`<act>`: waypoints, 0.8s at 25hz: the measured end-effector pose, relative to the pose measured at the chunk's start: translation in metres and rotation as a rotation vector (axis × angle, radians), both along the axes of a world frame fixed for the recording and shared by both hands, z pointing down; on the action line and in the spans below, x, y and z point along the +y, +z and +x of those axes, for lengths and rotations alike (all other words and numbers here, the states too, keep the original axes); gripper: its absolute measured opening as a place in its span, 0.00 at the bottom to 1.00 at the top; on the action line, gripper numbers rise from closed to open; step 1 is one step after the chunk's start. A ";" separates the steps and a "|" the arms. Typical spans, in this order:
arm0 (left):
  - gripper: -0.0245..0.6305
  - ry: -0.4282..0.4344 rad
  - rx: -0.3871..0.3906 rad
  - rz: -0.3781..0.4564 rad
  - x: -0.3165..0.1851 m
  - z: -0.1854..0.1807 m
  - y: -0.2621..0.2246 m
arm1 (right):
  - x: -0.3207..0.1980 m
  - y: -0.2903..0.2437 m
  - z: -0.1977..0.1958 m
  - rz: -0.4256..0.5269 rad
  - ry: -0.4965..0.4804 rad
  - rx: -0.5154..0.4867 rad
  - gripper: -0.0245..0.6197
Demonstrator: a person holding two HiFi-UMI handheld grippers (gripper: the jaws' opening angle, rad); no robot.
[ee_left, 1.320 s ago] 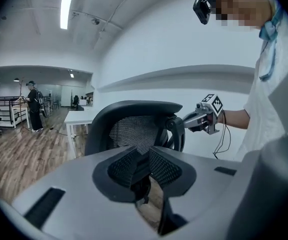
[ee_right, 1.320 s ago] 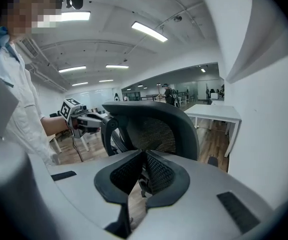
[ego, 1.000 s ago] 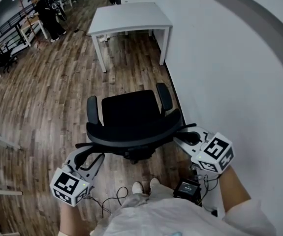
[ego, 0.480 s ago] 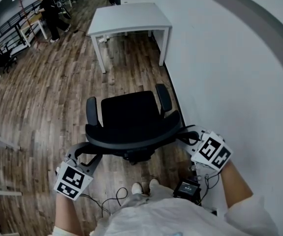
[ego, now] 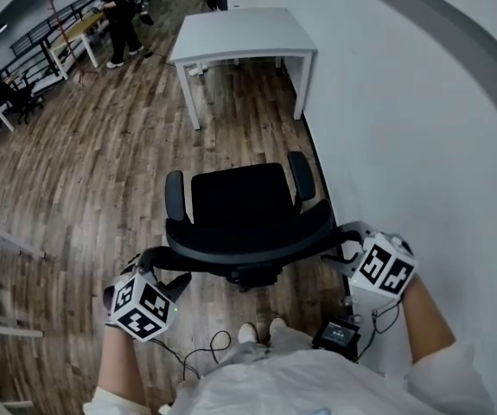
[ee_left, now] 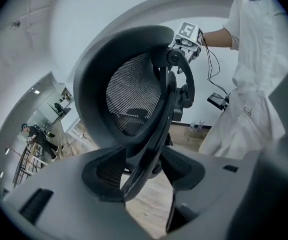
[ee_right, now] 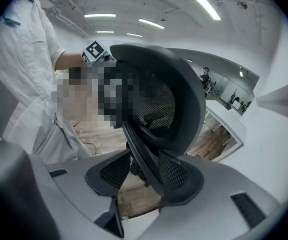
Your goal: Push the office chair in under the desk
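two grippers, jaws just widening, astride the office chair backrest rim

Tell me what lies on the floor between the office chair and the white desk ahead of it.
Nothing: in the head view, only bare wooden floor stretches from the office chair to the desk.

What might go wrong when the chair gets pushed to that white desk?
The left claw and right claw have just been opening, the back rim of the chair between them unclamped, so it might swivel. Its wall-side armrest lines up with a desk leg and could bump it. The wall is close and may get scraped.
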State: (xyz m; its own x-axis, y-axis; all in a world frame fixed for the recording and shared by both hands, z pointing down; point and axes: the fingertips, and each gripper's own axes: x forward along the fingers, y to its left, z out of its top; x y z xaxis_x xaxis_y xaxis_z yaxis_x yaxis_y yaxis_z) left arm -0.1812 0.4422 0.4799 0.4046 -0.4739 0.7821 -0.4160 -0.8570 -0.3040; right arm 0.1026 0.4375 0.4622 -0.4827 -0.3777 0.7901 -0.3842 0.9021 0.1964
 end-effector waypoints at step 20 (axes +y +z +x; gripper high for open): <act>0.38 0.151 -0.356 -0.181 -0.006 -0.023 0.066 | -0.024 0.067 0.018 -0.110 -0.152 0.378 0.45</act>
State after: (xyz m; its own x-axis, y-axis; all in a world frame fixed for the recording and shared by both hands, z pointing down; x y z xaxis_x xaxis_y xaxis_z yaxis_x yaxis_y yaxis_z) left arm -0.2044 0.4359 0.5462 0.1486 -0.2724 0.9506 -0.1784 -0.9529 -0.2452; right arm 0.1206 0.4135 0.5289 -0.1948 -0.2281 0.9539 -0.1642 0.9664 0.1975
